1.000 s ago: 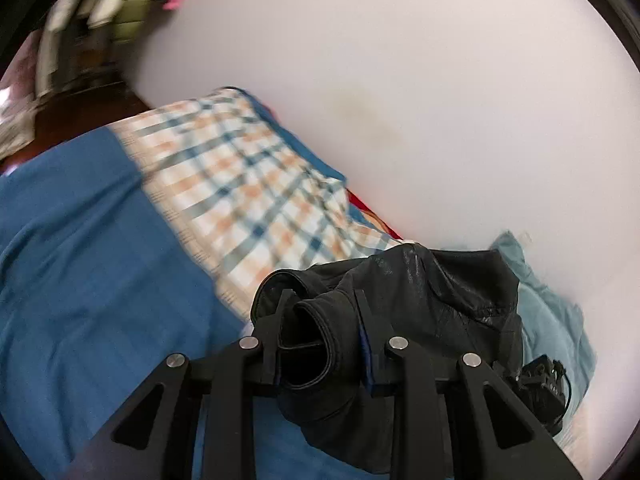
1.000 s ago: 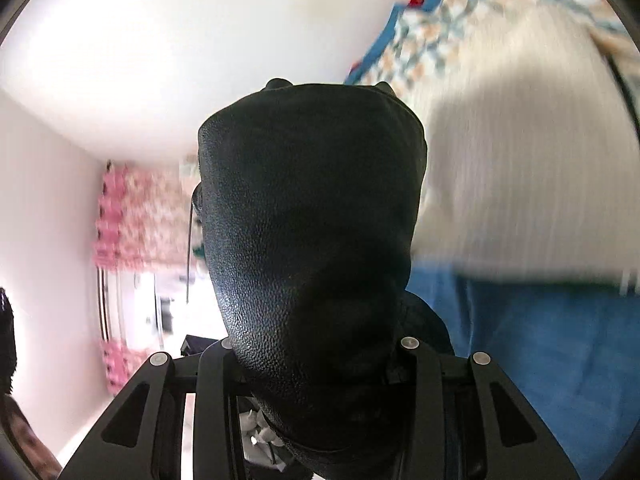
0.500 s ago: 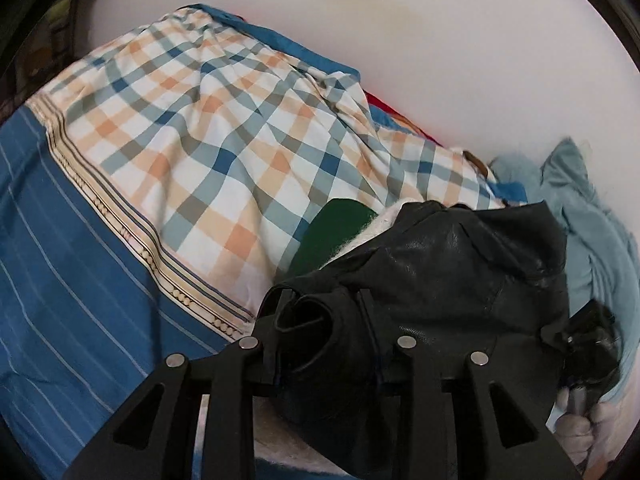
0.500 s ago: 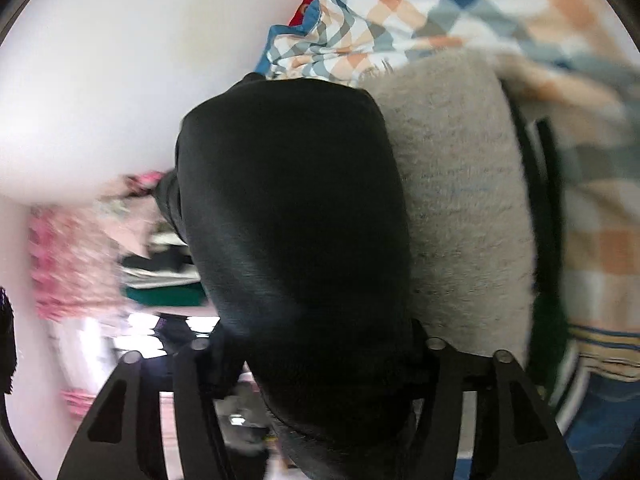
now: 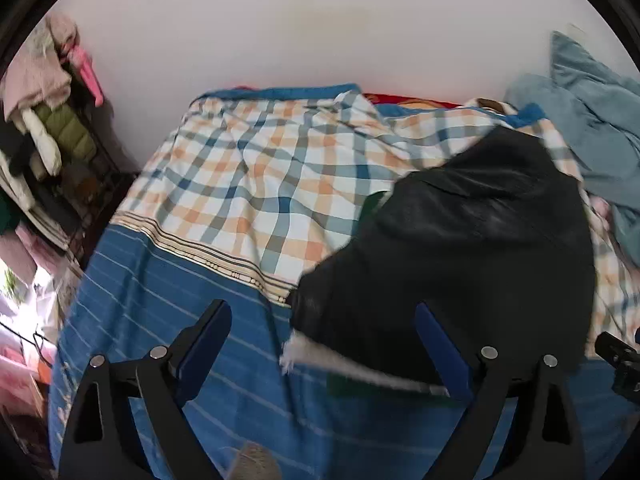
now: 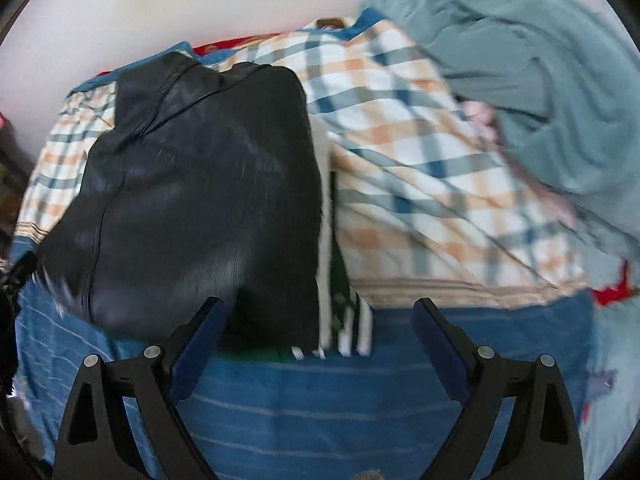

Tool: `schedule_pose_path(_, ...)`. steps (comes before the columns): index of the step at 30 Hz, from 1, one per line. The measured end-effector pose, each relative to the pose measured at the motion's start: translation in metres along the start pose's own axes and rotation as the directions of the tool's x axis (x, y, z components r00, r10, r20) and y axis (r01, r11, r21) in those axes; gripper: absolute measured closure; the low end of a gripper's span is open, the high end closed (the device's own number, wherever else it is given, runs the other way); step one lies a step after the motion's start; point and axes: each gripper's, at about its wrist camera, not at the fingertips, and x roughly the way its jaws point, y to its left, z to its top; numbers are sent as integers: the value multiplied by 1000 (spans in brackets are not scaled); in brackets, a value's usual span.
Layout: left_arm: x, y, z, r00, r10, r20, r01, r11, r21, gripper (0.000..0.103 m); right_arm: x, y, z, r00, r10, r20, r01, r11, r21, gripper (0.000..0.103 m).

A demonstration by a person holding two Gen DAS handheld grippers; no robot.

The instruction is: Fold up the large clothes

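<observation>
A: Slippage is the risk: the black jacket (image 6: 200,200), heaped on the bed (image 6: 320,400) at ten o'clock of the right gripper (image 6: 320,340), could be unfolded by its slick shell.

B: Agreed. Both tools are angled steeply down; the left gripper (image 5: 324,344) and the right are being opened, nothing pinched.

The folded jacket (image 6: 200,184) lies on the bedsheet (image 5: 248,176), with crumpled clothing (image 6: 540,80) to its right.

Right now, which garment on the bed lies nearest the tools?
The black leather-look jacket, lying just ahead of both; the crumpled pale blue garment sits farther back by the wall.
</observation>
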Motion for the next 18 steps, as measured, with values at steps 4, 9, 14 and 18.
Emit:
schedule_pose_path(4,-51,3,-16,1000,-19,23,18,999,37,9,-59,-12,-40,999,-39,31,38,998,43,7)
schedule_pose_path(9,-127,19,-35,996,-62,65,59,997,53,9,-159,-23,-83,995,-60,80,55,996,65,7)
schedule_pose_path(14,-214,36,-50,988,-112,106,105,992,66,9,-265,-28,-127,985,-79,153,69,995,72,7)
schedule_pose_path(18,-279,47,-61,982,-132,137,123,990,75,9,-351,-34,-159,973,-92,213,75,993,86,7)
